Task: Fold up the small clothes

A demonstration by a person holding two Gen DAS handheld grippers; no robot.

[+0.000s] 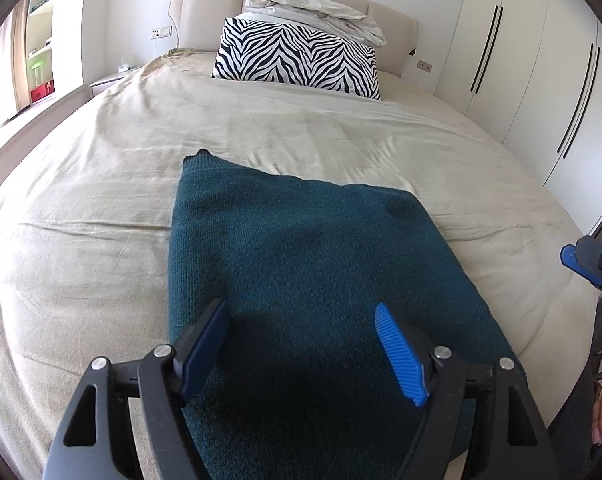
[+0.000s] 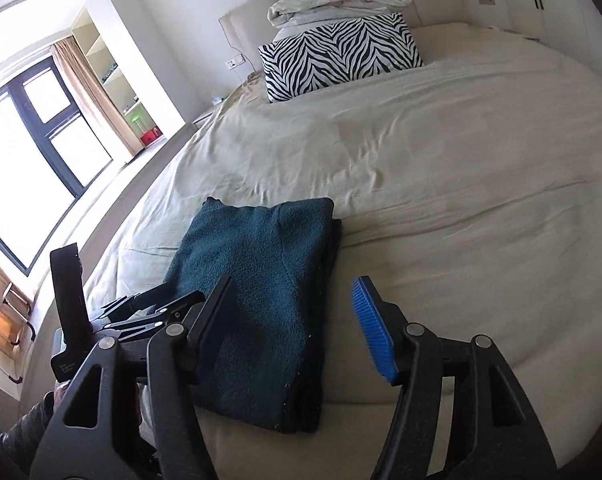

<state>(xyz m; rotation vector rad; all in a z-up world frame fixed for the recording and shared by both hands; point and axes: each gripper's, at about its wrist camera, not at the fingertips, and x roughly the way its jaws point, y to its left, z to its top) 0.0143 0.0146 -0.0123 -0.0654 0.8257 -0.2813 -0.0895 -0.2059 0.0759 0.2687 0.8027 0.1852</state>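
Left wrist view: left gripper (image 1: pixel 301 344) was spread wide, nothing between its blue pads (image 1: pixel 399 354). It hovered over the near end of a dark teal knitted garment (image 1: pixel 301 248), which lay folded into a long rectangle on the beige sheet of the bed (image 1: pixel 81 240). The garment ran lengthwise from the foot of the bed toward the headboard (image 1: pixel 205 12), one small corner sticking up at its far left end. A zebra-print pillow (image 1: pixel 301 56) lay near the headboard with a crumpled pale duvet (image 1: pixel 313 10) piled on top. White wardrobe doors (image 1: pixel 521 60) stood on the right. The tip of the right gripper (image 1: pixel 589 264) showed at the right edge, off the garment; cannot tell its state from here.

Right wrist view: right gripper (image 2: pixel 293 320) was also spread apart and empty. Its left finger overlapped the garment's (image 2: pixel 257 280) near part in the picture, and its right finger with the blue pad (image 2: pixel 375 328) was over bare sheet (image 2: pixel 461 200). Stacked layers showed along the garment's right edge. The left gripper (image 2: pixel 149 308) sat at the garment's left side, low in the frame. A window (image 2: pixel 33 148) with a curtain (image 2: pixel 93 92) was at the left, with the pillow (image 2: pixel 341 52) and duvet (image 2: pixel 337 2) farther back.
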